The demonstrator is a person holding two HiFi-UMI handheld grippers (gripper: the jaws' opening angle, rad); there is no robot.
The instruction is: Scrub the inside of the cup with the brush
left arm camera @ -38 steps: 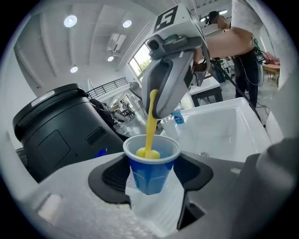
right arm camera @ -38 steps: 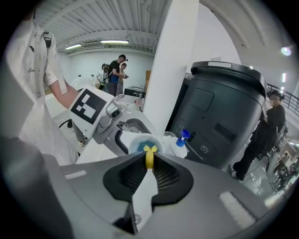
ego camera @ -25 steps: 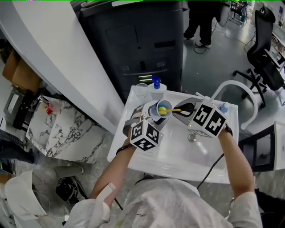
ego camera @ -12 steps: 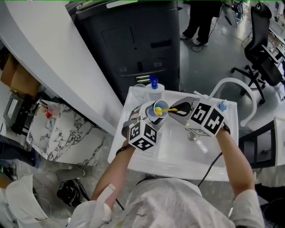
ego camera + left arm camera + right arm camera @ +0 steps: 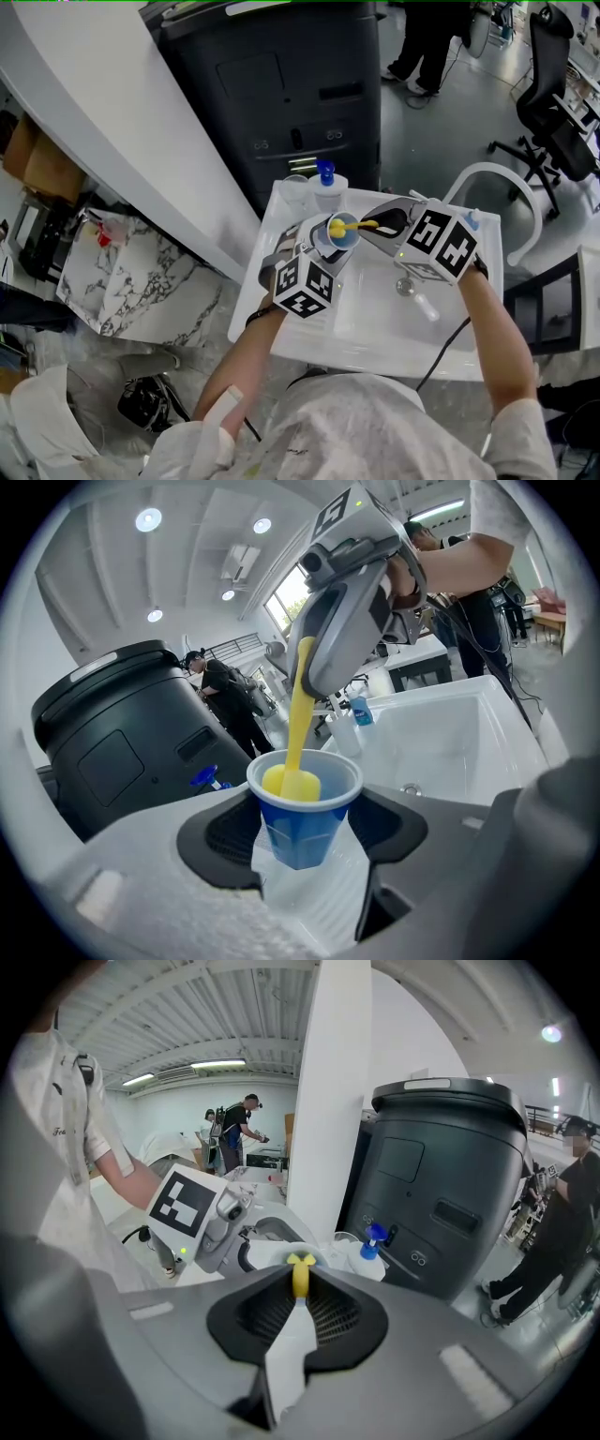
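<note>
Head view: left hand-held gripper (image 5: 328, 246) is clamped on the blue cup (image 5: 349, 240), holding it over the back-left part of the white sink (image 5: 375, 319), mouth tipped toward the right. Right hand-held gripper (image 5: 375, 226) pinches the handle of the yellow brush (image 5: 349, 226); brush head is inside the cup. Bottle (image 5: 327, 184) w/ blue cap stands on the sink's back rim, just behind the cup. Black bin (image 5: 281, 94) beyond.

Left gripper view: jaws fairly wide, pads pressed on both sides of the cup, which sits upright btwn them. Brush comes down from above, head low inside, near the left wall.

Right gripper view: jaws narrow, nearly together, closed on the brush handle. Cup rim lies just past the tip, bottle to its right.
</note>
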